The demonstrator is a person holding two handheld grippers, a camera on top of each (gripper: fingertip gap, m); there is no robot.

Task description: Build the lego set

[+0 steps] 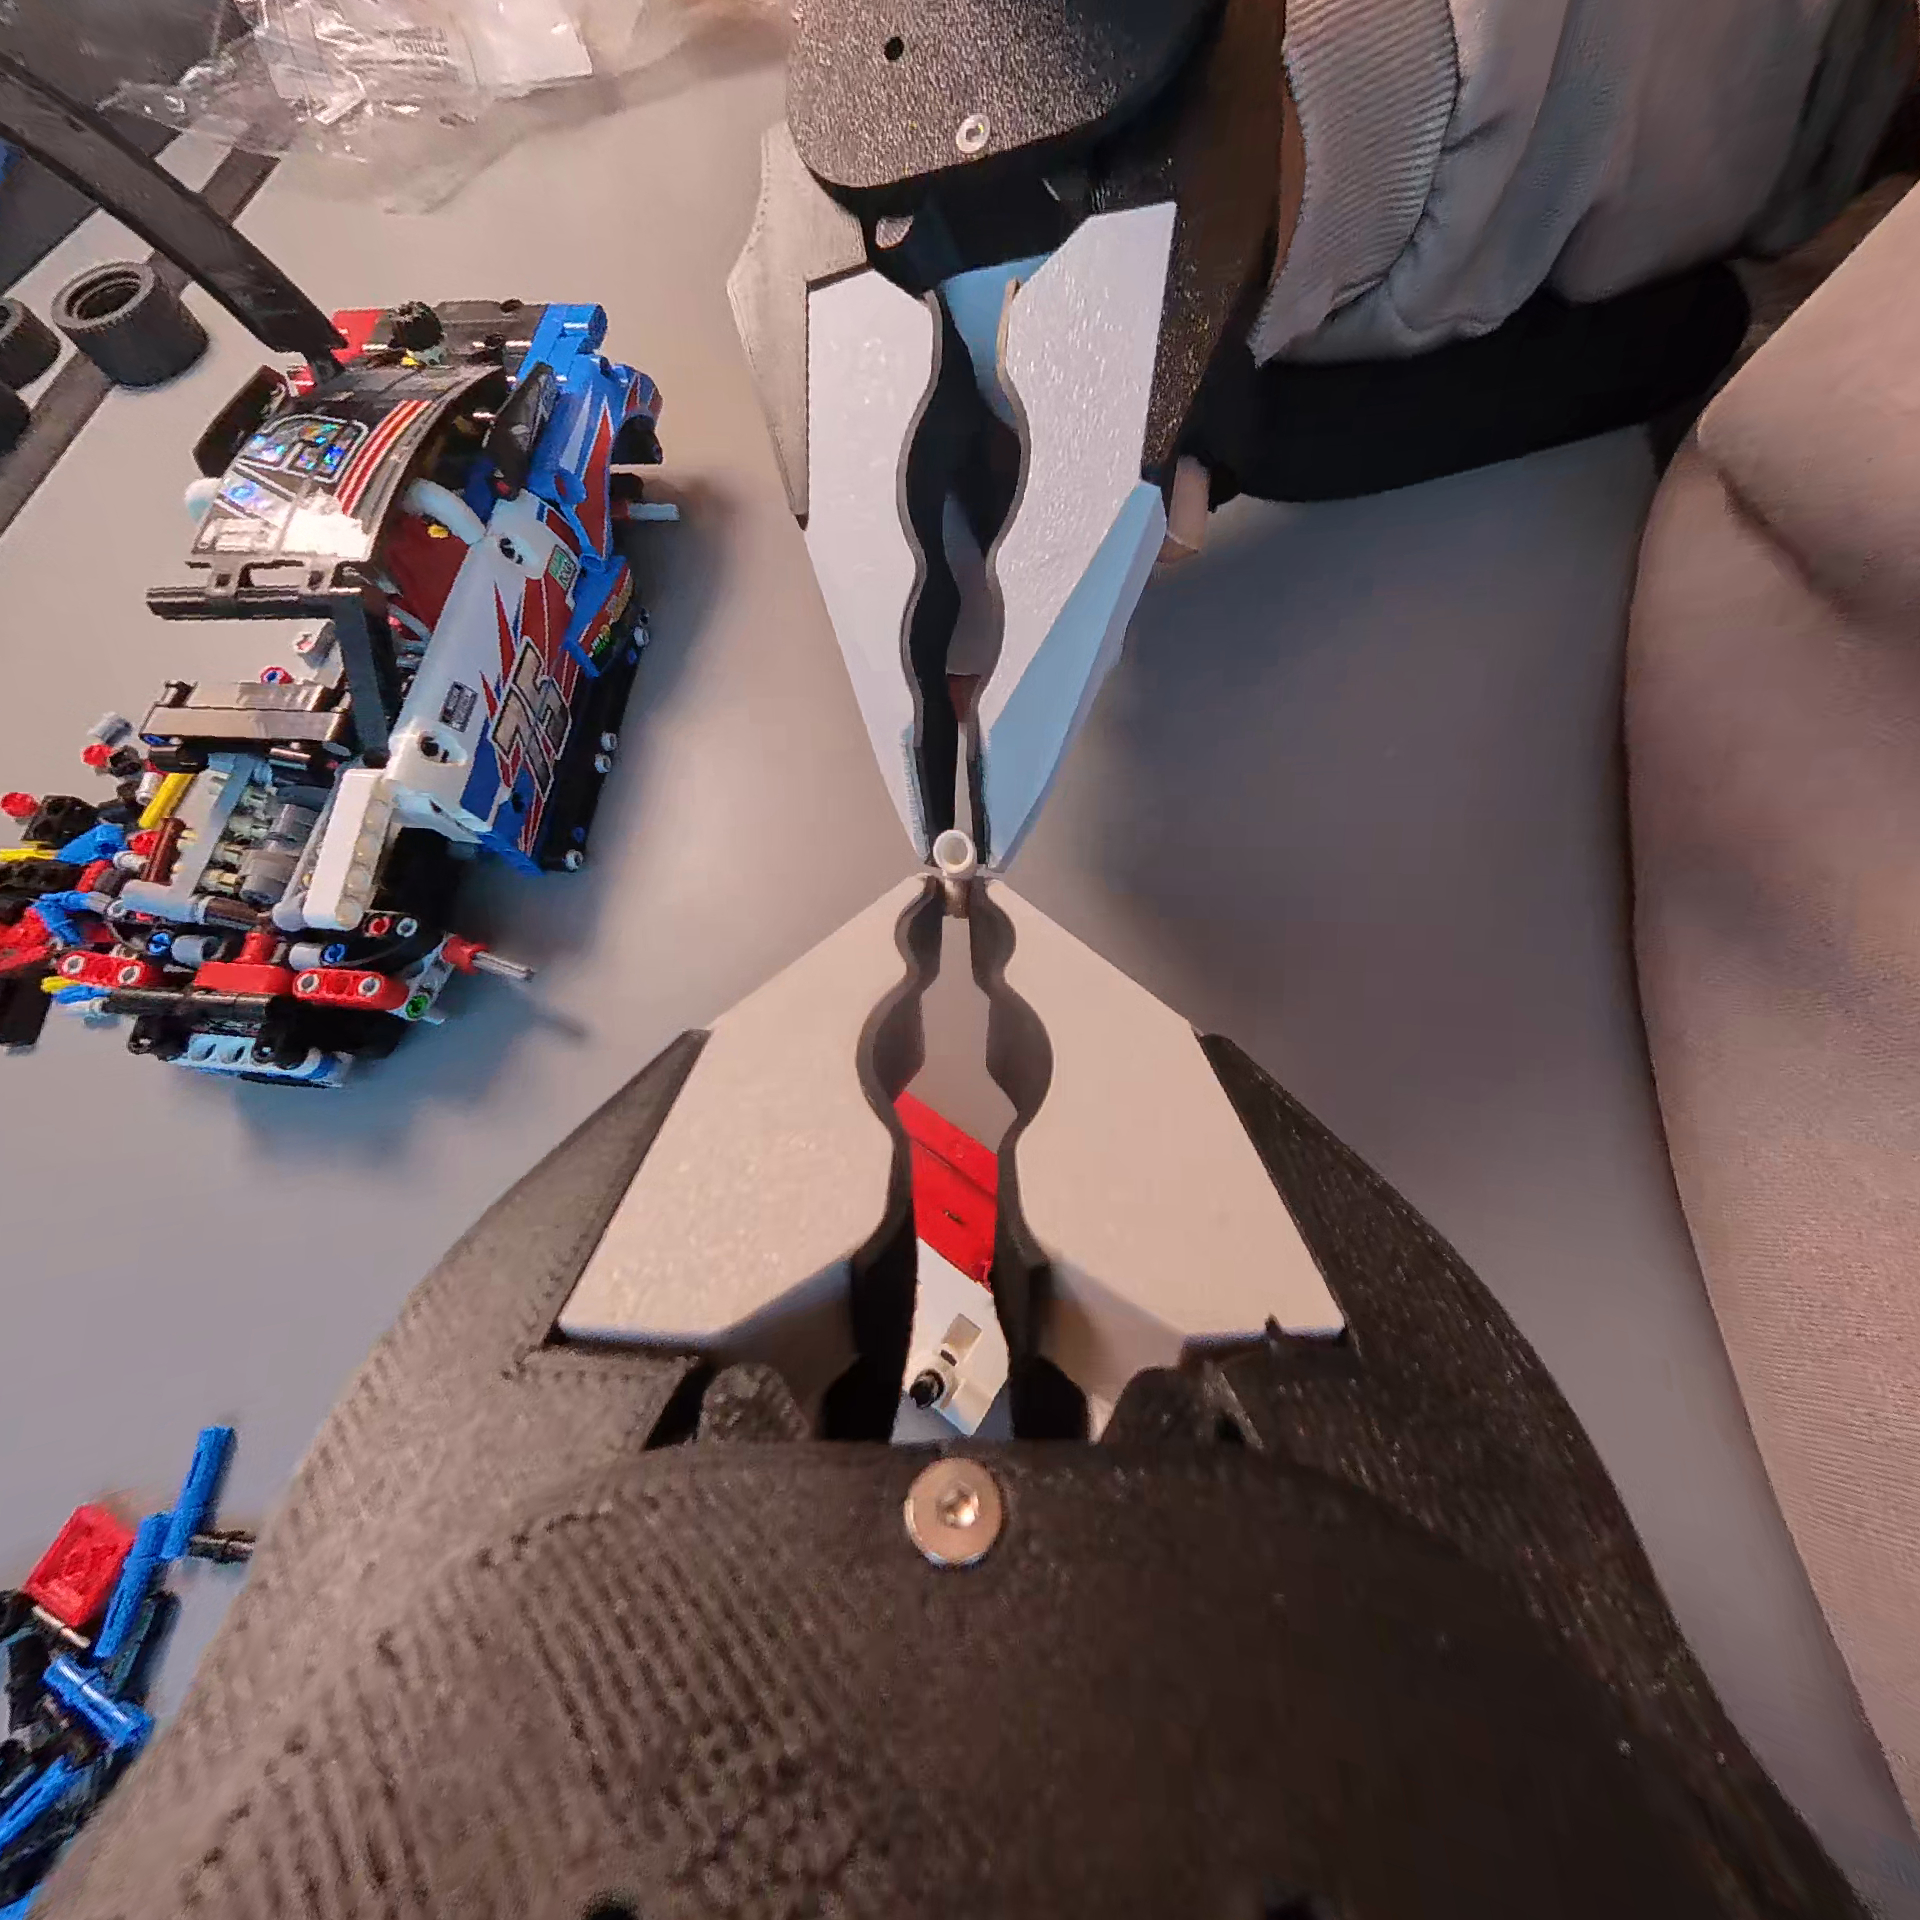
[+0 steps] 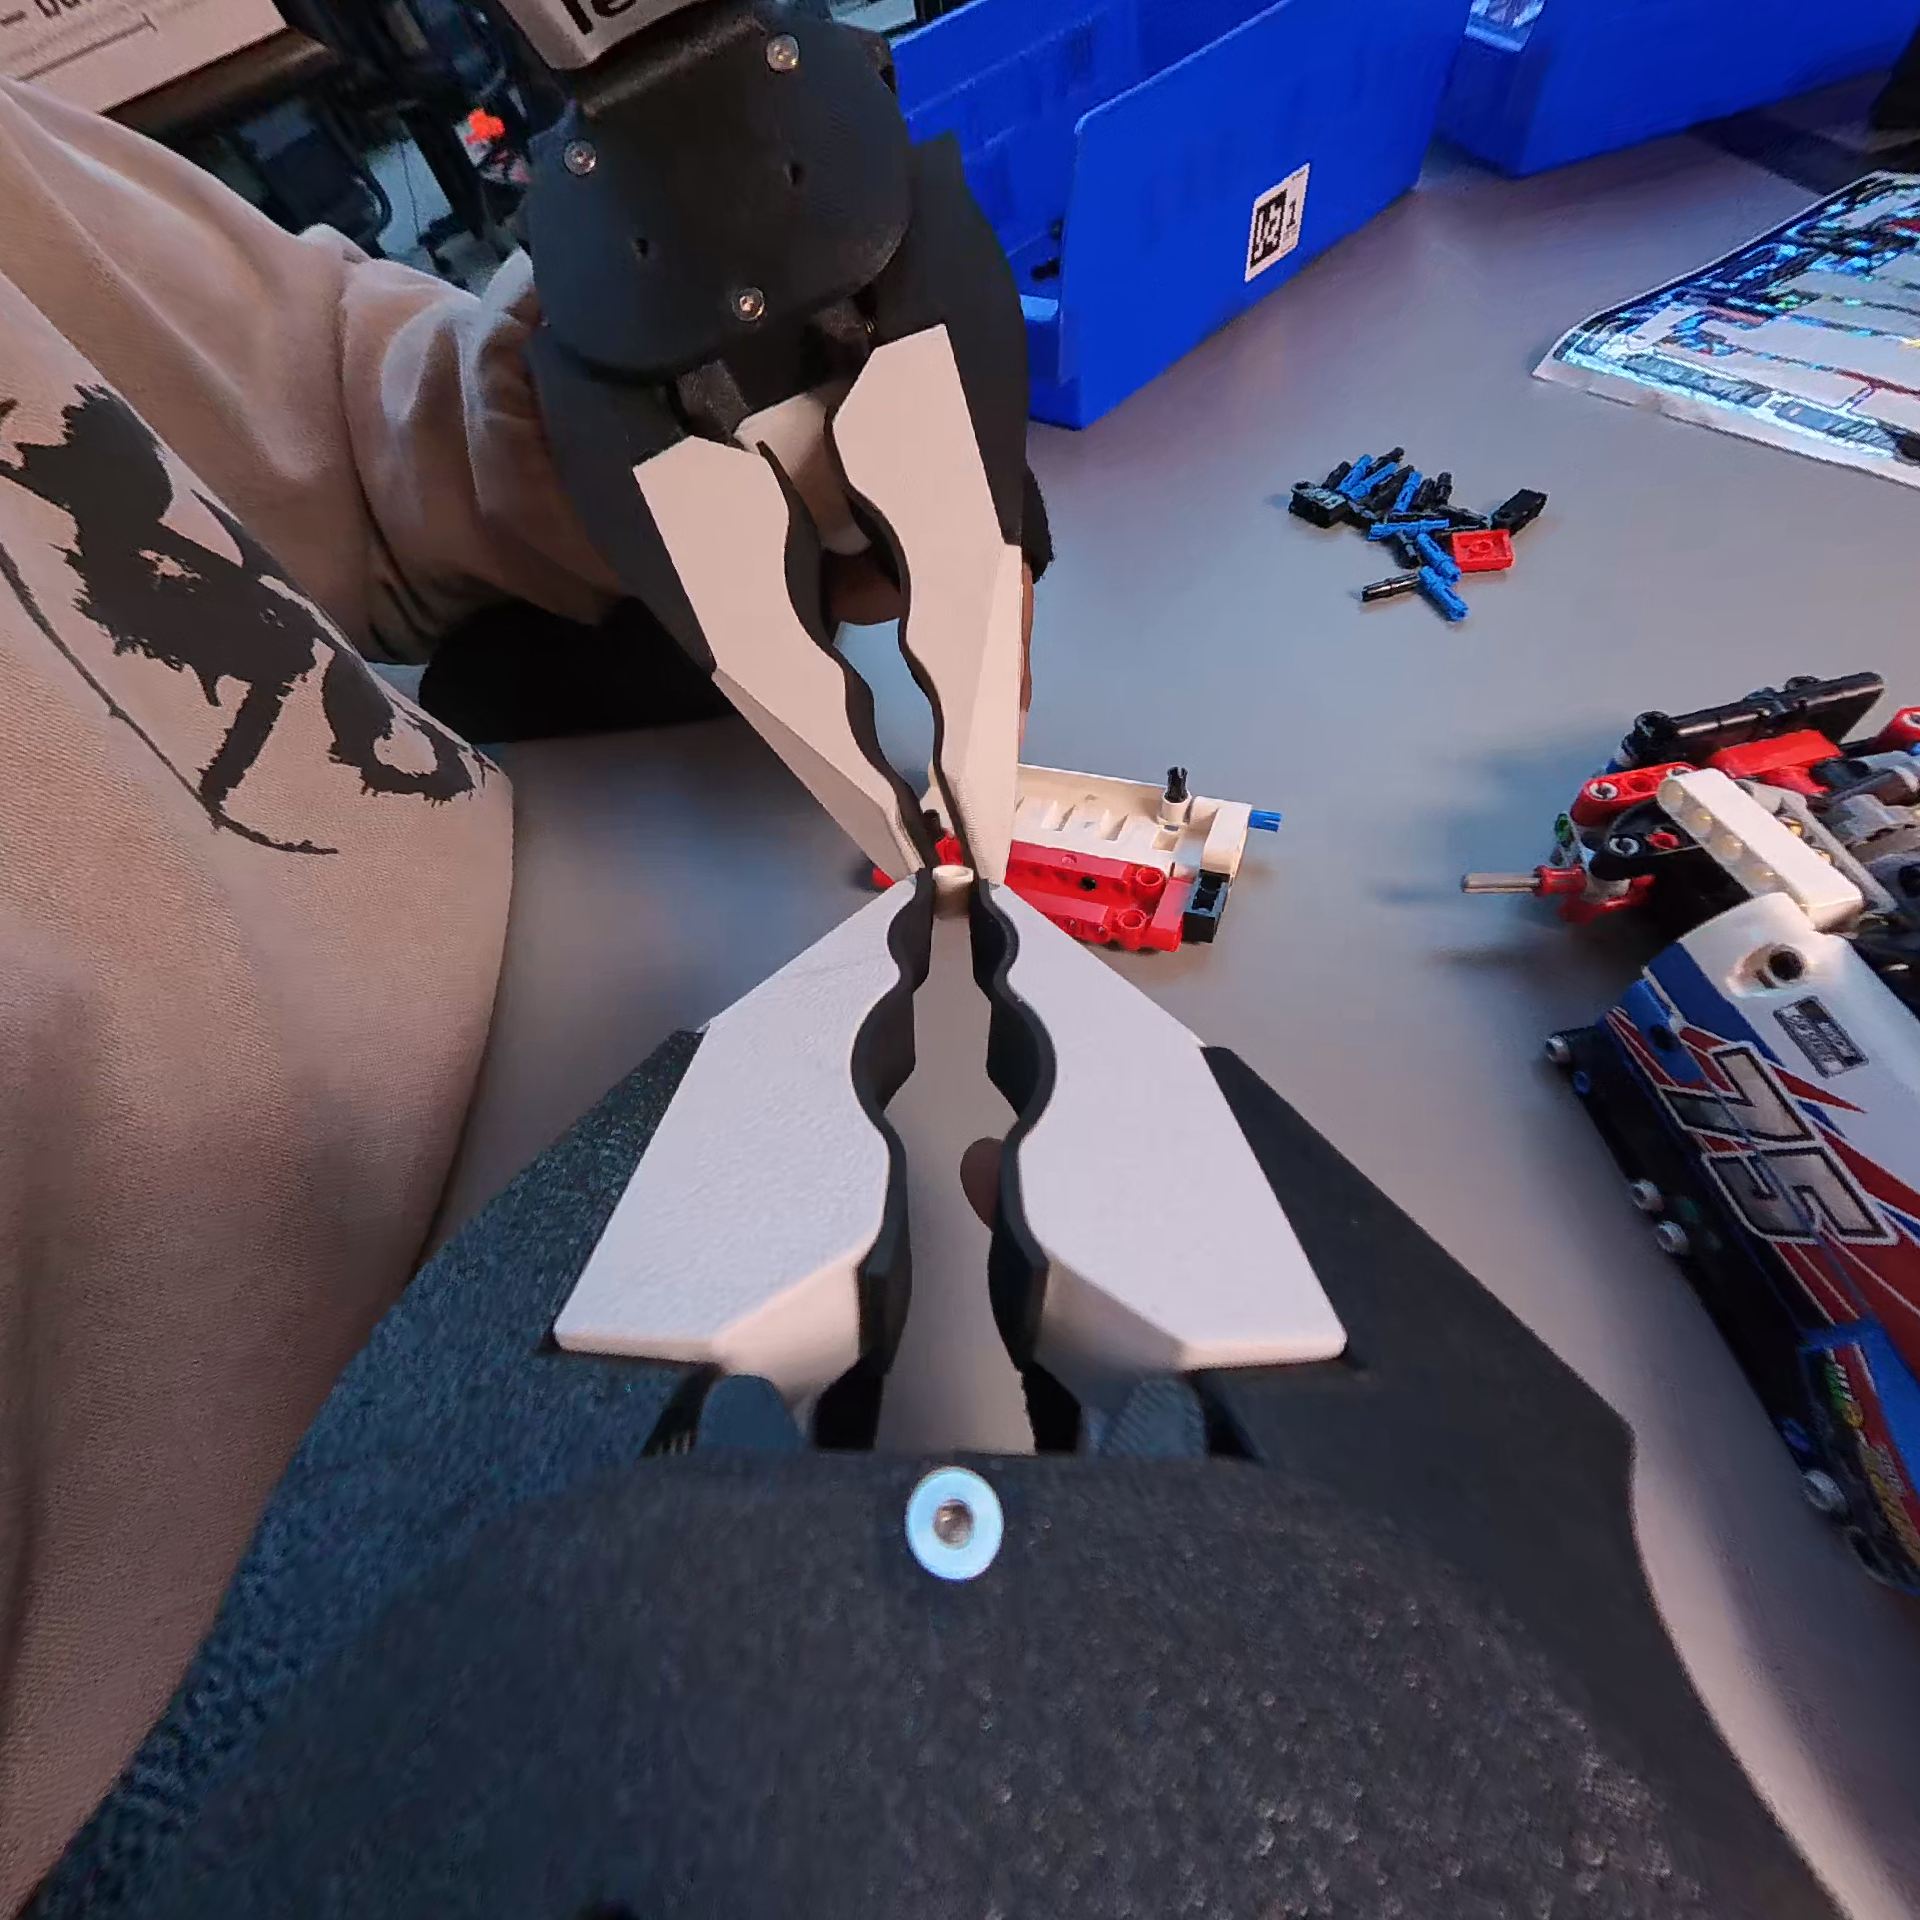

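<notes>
Left tongs (image 1: 954, 891): tips closed on a small white tubular piece (image 1: 954, 852), gripped at its lower end.
Right tongs (image 2: 951, 896): tips closed too, pinching the same white piece (image 2: 950, 879) from the opposite side — the two pairs meet tip to tip above the grey surface (image 1: 1299, 831).
Task's thing: the lego car (image 1: 416, 665), part built in blue, white, red and black, lies on the surface well to the left of the left tongs; in the right wrist view the car (image 2: 1766, 1039) sits to the right of the right tongs.
Only in the left wrist view: black tyres (image 1: 114, 322) and clear plastic bags (image 1: 395, 73) beyond the car, a heap of loose pieces (image 1: 62, 862) at the car's near end, and blurred blue and red pieces (image 1: 104, 1590) low at the left edge.
Only in the right wrist view: blue bins (image 2: 1195, 208) far behind the tongs, a printed sheet (image 2: 1766, 332) at upper right, a small pile of blue and black pins with a red plate (image 2: 1423, 530), and the whole of a red and white sub-assembly (image 2: 1112, 862) just behind the meeting tips — the left wrist view shows only a red and white sliver between its own fingers.
Writing: the car bears number and sponsor stickers, one bin a square coded label; the sheet is too small to read.
Person: a beige printed sweatshirt (image 2: 208, 623) fills the left side of the right wrist view.
</notes>
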